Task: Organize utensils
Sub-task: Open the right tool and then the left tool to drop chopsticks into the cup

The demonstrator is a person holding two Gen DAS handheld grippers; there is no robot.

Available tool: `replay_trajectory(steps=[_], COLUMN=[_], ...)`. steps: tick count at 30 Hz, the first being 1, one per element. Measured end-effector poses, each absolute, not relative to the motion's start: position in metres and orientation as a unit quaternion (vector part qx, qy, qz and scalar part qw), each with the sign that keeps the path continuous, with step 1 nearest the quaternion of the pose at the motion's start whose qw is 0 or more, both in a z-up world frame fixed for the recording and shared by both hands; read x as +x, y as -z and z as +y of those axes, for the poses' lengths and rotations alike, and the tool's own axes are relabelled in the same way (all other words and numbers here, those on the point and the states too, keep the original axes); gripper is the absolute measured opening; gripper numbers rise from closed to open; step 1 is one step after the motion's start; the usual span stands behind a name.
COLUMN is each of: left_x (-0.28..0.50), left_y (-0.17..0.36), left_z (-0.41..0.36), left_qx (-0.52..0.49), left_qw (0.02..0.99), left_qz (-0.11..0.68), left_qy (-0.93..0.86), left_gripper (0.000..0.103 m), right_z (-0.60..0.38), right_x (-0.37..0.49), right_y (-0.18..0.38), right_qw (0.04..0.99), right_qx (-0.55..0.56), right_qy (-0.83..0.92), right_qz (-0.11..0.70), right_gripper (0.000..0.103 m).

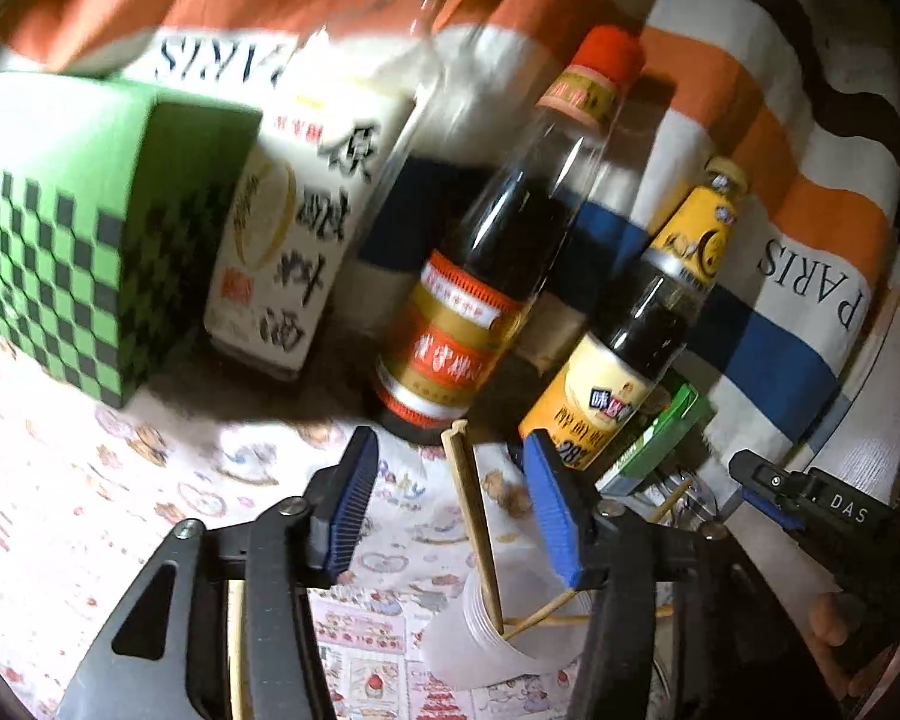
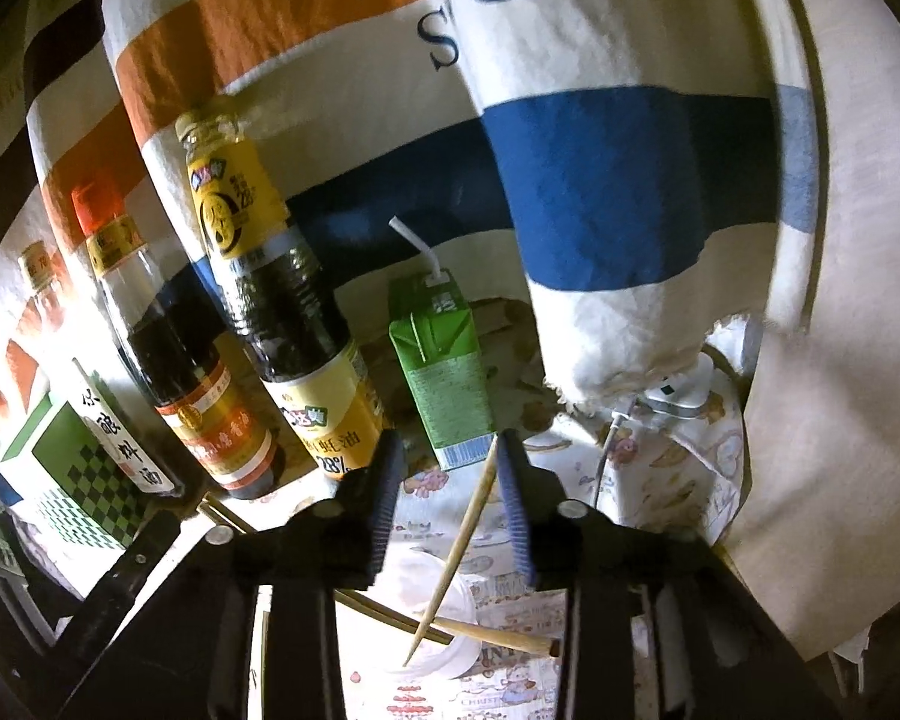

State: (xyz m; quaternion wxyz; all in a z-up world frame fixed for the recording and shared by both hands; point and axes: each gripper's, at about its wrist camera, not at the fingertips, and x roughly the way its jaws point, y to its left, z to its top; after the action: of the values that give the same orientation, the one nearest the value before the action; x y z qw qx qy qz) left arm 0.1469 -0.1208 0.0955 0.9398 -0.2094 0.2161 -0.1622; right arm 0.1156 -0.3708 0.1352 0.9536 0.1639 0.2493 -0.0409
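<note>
In the left wrist view my left gripper [image 1: 453,510] stands open over a translucent plastic cup [image 1: 462,651]. A wooden chopstick [image 1: 473,516] rises from the cup between the blue pads and touches neither. Thinner sticks [image 1: 540,612] lean in the same cup. My right gripper [image 1: 810,492] shows at the right edge there. In the right wrist view that gripper [image 2: 449,504] is open above the cup [image 2: 450,657]. A pointed bamboo stick [image 2: 459,546] slants down into it, its top close against the right pad [image 2: 513,498]. Another chopstick [image 2: 498,639] lies across the rim.
Behind the cup stand a red-capped dark sauce bottle [image 1: 486,276], a yellow-labelled one [image 1: 624,348], a white carton [image 1: 288,228] and a green checkered box [image 1: 72,240]. A green drink carton with a straw [image 2: 444,372] stands nearby. Striped cloth [image 2: 600,180] hangs behind.
</note>
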Motion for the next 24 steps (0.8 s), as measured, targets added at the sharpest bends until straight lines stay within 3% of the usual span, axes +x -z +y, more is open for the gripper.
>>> replay_trajectory(steps=[3,6,13,16,24], left_x=[0.139,0.131,0.113,0.105,0.061], left_y=[-0.106,-0.118,-0.14,-0.148,-0.177], left_z=[-0.121,-0.126,-0.138,-0.139,-0.122], left_qx=[-0.2,-0.174,-0.107,-0.098,-0.099], left_qw=[0.944,0.953,0.968,0.967,0.98], left_qz=[0.208,0.199,0.218,0.227,0.17], left_qy=[0.162,0.149,0.062,0.06,0.014], left_gripper=[0.055,0.057,0.066,0.072,0.09], right_z=[-0.372,-0.368,-0.355,-0.348,-0.336], right_x=[0.109,0.102,0.081,0.072,0.057], right_y=[-0.141,-0.148,-0.164,-0.17,-0.181], right_qw=[0.957,0.961,0.972,0.975,0.981], right_qx=[0.163,0.153,0.13,0.116,0.098], right_qy=[0.038,0.041,0.022,0.014,0.003], right_qz=[0.239,0.229,0.196,0.187,0.166], right_gripper=[0.053,0.054,0.069,0.077,0.085])
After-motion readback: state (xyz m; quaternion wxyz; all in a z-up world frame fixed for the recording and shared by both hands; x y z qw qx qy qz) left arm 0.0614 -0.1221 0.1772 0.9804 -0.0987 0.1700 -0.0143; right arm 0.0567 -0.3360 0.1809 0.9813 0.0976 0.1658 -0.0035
